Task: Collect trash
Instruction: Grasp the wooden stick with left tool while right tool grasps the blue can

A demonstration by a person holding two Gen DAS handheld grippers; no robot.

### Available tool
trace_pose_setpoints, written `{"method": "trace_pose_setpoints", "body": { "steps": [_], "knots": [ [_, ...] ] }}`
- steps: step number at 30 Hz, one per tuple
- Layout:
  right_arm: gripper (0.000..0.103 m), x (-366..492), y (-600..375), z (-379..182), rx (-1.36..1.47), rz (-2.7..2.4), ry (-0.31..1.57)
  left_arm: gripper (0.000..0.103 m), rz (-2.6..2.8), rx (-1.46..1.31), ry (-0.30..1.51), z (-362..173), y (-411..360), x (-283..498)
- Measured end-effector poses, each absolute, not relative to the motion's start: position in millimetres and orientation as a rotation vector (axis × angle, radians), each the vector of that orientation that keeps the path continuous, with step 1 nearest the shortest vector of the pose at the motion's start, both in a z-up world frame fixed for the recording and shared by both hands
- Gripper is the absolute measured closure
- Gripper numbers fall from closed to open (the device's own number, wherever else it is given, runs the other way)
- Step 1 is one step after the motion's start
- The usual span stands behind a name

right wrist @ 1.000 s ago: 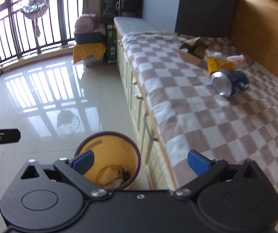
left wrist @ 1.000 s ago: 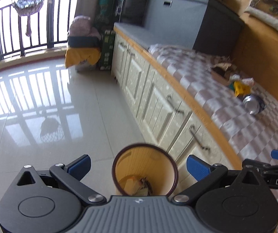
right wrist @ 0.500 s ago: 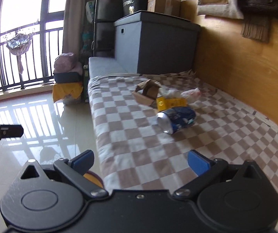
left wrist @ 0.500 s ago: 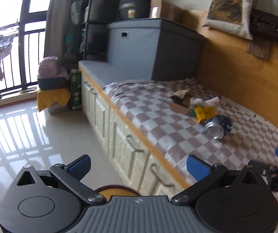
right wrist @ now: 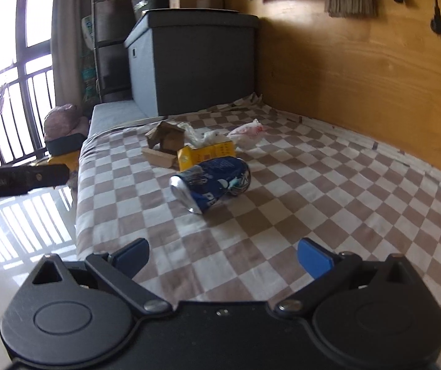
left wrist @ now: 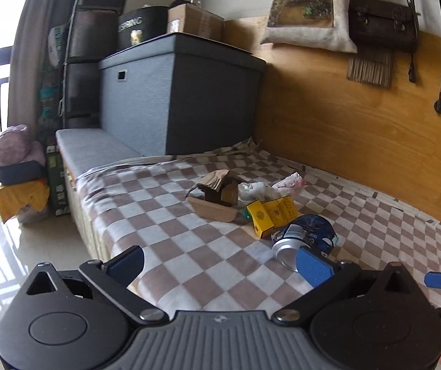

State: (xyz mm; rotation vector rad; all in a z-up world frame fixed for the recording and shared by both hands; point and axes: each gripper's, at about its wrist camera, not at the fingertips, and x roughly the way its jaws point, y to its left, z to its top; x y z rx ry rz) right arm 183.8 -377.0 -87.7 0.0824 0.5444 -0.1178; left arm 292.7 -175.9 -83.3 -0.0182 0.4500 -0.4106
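On the checked cloth (right wrist: 282, 215) a small heap of trash lay mid-bed, w/ the blue can (right wrist: 212, 185) nearest both claws. It was on its side, silver end toward the cameras, dented, prob. empty, so light & apt to roll or skid if nudged. Thin metal, gives under squeeze. Best hold: across the round body near the middle, not the slick end rim.

Just behind it, touching or nearly, sat the yellow carton (right wrist: 205, 155): light card, stiff-ish, take by its flat sides. Brown cardboard scraps (right wrist: 165, 141) further back looked flimsy, awkward in shape. White plastic wrap (right wrist: 246, 131) beyond was soft, crumpled; pinch a fold.

Right gripper (right wrist: 222, 254) was spread wide, nothing between its blue pads, aimed at the can but well short of it. Left gripper (left wrist: 220, 262) likewise wide apart & empty, low at the bed edge; in its view the right pad overlapped the can's end, contact not clear.
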Motion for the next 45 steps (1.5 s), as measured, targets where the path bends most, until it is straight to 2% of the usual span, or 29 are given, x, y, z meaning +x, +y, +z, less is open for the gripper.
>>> {"method": "trace_pose_setpoints", "body": {
  "steps": [7, 9, 13, 15, 18, 28, 31, 35, 38, 39, 41, 42, 43, 45],
  "knots": [
    [0.001, 233, -413, -109, 0.312, -0.124, 0.547, 0.0, -0.458, 0.026, 0.474, -110, -205, 362],
    [0.009, 248, -422, -114, 0.399, -0.102, 0.542, 0.0, -0.46, 0.049, 0.478, -115, -211, 380],
    [0.016, 276, -437, -128, 0.584, -0.083, 0.536, 0.0, -0.469, 0.097, 0.479, -122, -218, 409],
    [0.023, 287, -443, -136, 0.681, -0.089, 0.533, 0.0, -0.474, 0.12, 0.48, -124, -222, 423],
    [0.026, 300, -451, -146, 0.818, -0.091, 0.518, 0.0, -0.48, 0.17, 0.487, -129, -230, 442],
    [0.028, 333, -458, -161, 0.965, -0.081, 0.495, 0.0, -0.503, 0.298, 0.581, -153, -261, 495],
    [0.034, 341, -458, -162, 0.99, -0.072, 0.5, 0.0, -0.516, 0.266, 0.612, -156, -262, 509],
    [0.049, 347, -458, -166, 1.032, -0.06, 0.52, 0.0, -0.515, 0.24, 0.628, -155, -265, 523],
    [0.054, 348, -456, -165, 1.016, -0.036, 0.526, 0.0, -0.491, 0.253, 0.619, -154, -268, 530],
    [0.064, 348, -456, -165, 1.015, -0.016, 0.526, 0.0, -0.491, 0.255, 0.617, -154, -269, 532],
    [0.066, 348, -455, -162, 1.003, 0.018, 0.531, 0.0, -0.49, 0.257, 0.621, -155, -270, 536],
    [0.068, 347, -454, -159, 0.978, 0.025, 0.534, 0.002, -0.49, 0.26, 0.615, -155, -271, 535],
    [0.069, 347, -452, -156, 0.957, 0.038, 0.534, 0.009, -0.498, 0.262, 0.603, -154, -270, 533],
    [0.074, 344, -450, -151, 0.928, 0.069, 0.537, 0.01, -0.511, 0.28, 0.584, -151, -272, 528]
  ]
}}
